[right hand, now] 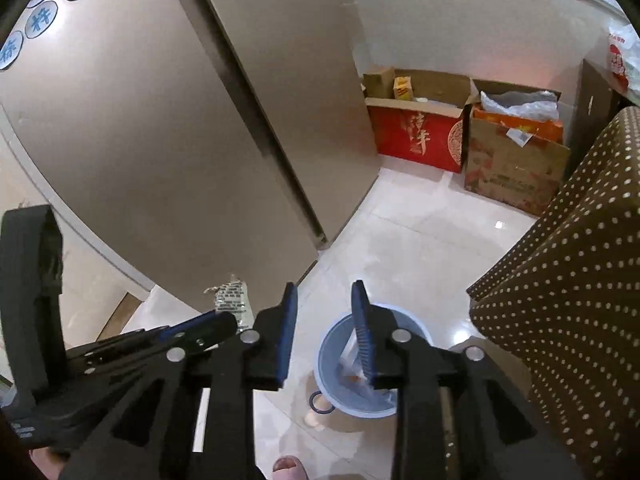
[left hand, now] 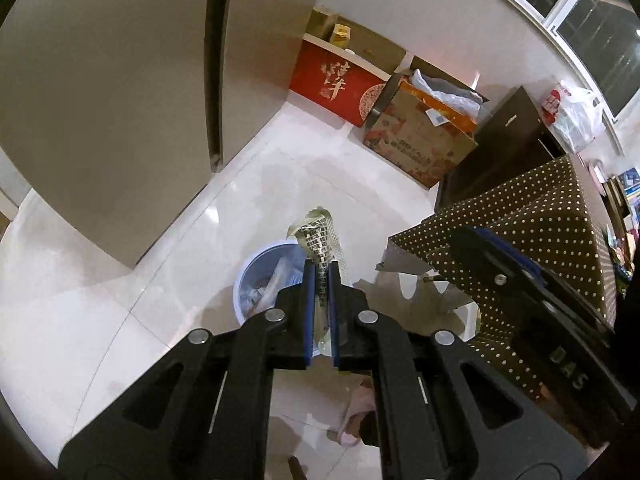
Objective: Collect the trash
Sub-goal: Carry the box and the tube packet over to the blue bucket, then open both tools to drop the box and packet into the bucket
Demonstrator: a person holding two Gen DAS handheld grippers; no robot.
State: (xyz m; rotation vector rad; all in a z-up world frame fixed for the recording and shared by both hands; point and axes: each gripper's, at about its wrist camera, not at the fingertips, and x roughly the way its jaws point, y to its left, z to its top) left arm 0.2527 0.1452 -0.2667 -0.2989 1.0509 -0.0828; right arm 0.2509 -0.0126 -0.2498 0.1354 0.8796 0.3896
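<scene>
- Centrally, a crumpled printed wrapper (left hand: 320, 240) is pinched between the blue pads of the left gripper (left hand: 321, 276), sticking up past the fingertips; seen from the right wrist it shows as a patterned scrap (right hand: 232, 300) above the left gripper's tip (right hand: 208, 326).
- Left gripper: clenched on the wrapper, held above the floor, over or just beside the bin – cannot tell which.
- Light blue trash bin (left hand: 256, 268) stands on the floor, clear plastic and scraps inside; also seen below the right gripper (right hand: 326, 354).
- Right gripper (right hand: 325, 304): jaws spread apart, nothing between them, hovering above the bin.
- Glossy pale tiled floor (left hand: 120, 300) around the bin.
- Brown polka-dot cloth (left hand: 560, 208) drapes a table edge just right of the bin.
- Tall beige fridge (right hand: 160, 140) on the left.
- Red box (left hand: 340, 84) and cardboard boxes (left hand: 420, 140) sit against the far wall.
</scene>
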